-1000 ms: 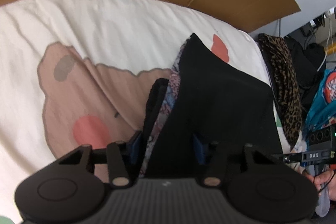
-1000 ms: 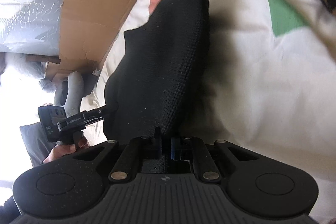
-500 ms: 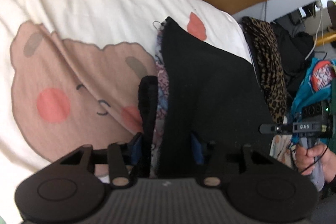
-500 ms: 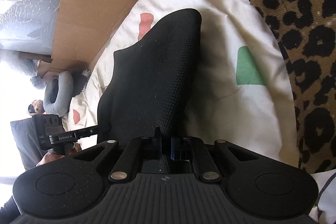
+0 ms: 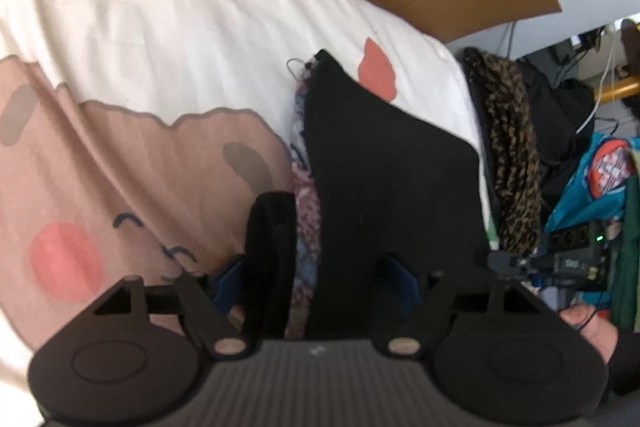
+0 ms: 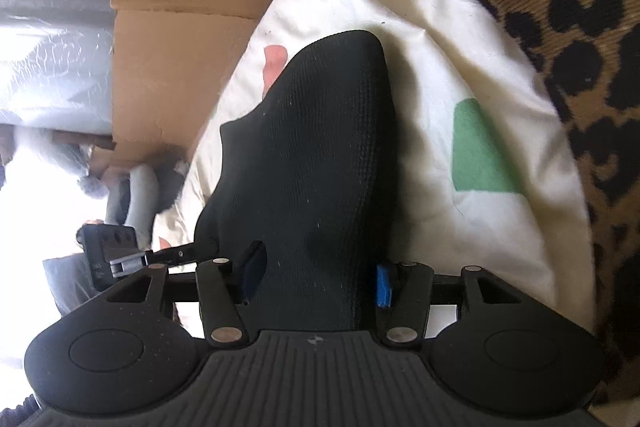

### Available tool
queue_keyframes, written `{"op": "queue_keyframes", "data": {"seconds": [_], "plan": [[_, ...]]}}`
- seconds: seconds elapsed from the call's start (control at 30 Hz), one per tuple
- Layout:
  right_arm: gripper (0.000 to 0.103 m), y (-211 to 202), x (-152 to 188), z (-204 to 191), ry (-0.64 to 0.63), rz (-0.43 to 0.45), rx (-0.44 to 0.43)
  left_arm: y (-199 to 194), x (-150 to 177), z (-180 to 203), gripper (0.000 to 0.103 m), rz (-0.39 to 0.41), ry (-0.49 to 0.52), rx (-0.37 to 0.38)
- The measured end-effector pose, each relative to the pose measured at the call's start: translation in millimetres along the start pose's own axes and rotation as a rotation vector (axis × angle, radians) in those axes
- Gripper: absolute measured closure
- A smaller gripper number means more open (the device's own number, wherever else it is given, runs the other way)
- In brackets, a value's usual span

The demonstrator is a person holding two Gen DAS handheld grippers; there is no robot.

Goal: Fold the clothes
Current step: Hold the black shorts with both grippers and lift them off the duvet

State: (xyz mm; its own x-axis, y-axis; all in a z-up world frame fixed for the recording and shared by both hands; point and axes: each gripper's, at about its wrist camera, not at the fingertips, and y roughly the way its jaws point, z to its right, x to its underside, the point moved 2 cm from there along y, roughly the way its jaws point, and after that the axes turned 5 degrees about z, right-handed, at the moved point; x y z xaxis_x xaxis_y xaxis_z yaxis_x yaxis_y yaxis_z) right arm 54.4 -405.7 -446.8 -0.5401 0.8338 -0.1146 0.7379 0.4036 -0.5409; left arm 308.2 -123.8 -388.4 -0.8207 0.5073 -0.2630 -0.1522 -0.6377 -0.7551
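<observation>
Black folded garment (image 5: 392, 187) between both opening tools (image 5: 316, 283) (image 6: 316, 281), bare white sheet (image 5: 192, 47) beside its edges.

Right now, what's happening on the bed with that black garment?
A person holding a gripper in each hand is folding a black garment on the cartoon-print bedsheet. Both the left gripper and the right gripper are opening, the folded cloth between their jaws but no longer pinched. The fold looks laid down and is being released. A leopard-print garment lies beside it at the bed's edge.
</observation>
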Motion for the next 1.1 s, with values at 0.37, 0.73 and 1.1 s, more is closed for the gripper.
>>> {"op": "queue_keyframes", "data": {"seconds": [0.37, 0.73, 1.1], "plan": [[0.094, 13, -1, -2, -0.041, 0.005, 0.036, 5, -11, 8, 0.056, 0.015, 0.012, 0.022], [0.064, 10, -1, -3, -0.023, -0.005, 0.033, 13, -19, -5, 0.027, -0.018, -0.024, 0.06], [0.06, 24, 1, -2, 0.042, 0.03, -0.044, 29, -25, -1, 0.039, -0.023, -0.07, 0.142]]}}
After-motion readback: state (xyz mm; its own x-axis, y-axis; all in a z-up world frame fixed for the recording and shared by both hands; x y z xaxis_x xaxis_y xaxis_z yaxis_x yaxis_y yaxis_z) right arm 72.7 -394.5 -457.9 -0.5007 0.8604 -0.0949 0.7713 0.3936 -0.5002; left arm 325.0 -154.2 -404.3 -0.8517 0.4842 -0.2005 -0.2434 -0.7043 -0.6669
